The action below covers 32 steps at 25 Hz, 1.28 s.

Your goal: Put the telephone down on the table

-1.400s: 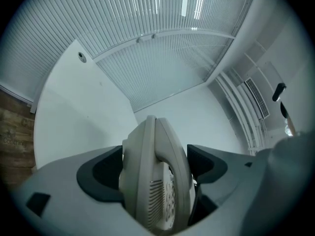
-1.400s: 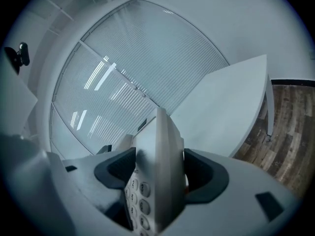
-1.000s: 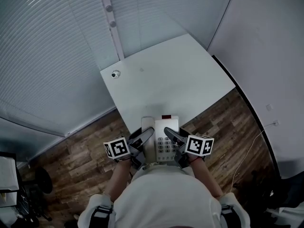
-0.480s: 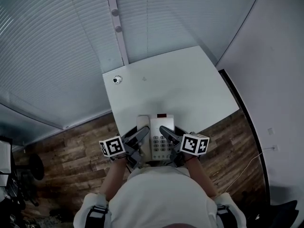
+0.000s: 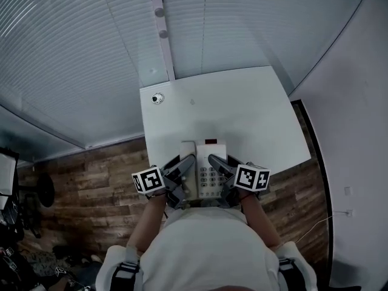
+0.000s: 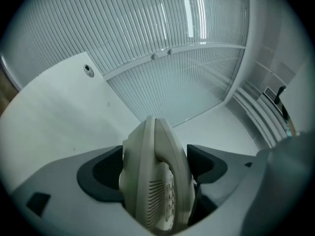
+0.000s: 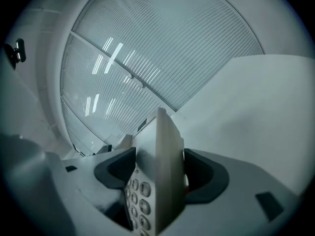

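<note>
The left gripper [image 5: 183,168] is clamped on the handset side of the telephone [image 5: 206,173] and the right gripper [image 5: 219,167] on its keypad side, probably to hold it level at the near edge of the table [image 5: 242,111].

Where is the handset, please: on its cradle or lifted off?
On its cradle: the handset lies flush along the telephone, with the left gripper shut on that side.

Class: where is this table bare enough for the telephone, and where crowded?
Bare: the table from the telephone to the blinds, right of the round fitting. Crowded: the near edge, where left gripper and right gripper clamp the telephone.
</note>
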Each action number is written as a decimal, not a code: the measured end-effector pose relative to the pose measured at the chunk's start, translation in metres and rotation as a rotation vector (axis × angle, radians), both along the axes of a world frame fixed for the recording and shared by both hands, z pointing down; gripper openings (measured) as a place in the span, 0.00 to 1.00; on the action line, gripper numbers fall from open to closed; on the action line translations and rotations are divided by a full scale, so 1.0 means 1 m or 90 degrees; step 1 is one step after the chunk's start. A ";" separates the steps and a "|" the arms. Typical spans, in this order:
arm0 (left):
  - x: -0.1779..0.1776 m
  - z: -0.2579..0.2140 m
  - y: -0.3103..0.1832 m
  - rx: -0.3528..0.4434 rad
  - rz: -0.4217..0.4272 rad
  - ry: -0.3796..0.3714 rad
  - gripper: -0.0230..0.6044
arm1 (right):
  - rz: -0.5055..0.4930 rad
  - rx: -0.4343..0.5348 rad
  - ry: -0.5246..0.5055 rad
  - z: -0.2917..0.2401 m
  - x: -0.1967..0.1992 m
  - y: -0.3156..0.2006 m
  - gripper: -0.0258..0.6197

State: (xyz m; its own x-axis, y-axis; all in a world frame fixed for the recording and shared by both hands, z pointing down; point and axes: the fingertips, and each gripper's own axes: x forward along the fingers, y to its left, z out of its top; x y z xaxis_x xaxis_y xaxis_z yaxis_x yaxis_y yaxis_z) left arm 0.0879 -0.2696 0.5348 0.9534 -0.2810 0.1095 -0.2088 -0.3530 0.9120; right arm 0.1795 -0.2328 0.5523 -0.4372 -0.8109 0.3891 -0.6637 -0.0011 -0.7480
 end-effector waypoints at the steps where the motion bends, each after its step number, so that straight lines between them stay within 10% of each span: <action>1: 0.003 0.001 -0.002 0.001 -0.007 0.001 0.66 | -0.007 -0.003 0.001 0.002 0.004 -0.003 0.52; 32: 0.052 0.077 -0.073 -0.036 -0.146 -0.039 0.66 | -0.134 -0.051 0.002 0.077 0.054 -0.090 0.52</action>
State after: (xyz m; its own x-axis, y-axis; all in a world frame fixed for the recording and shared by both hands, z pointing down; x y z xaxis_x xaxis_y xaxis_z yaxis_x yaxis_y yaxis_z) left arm 0.1395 -0.3424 0.6123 0.8568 -0.4805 0.1873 -0.3331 -0.2383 0.9123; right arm 0.2340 -0.3231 0.6298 -0.5922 -0.6684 0.4501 -0.6580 0.0786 -0.7489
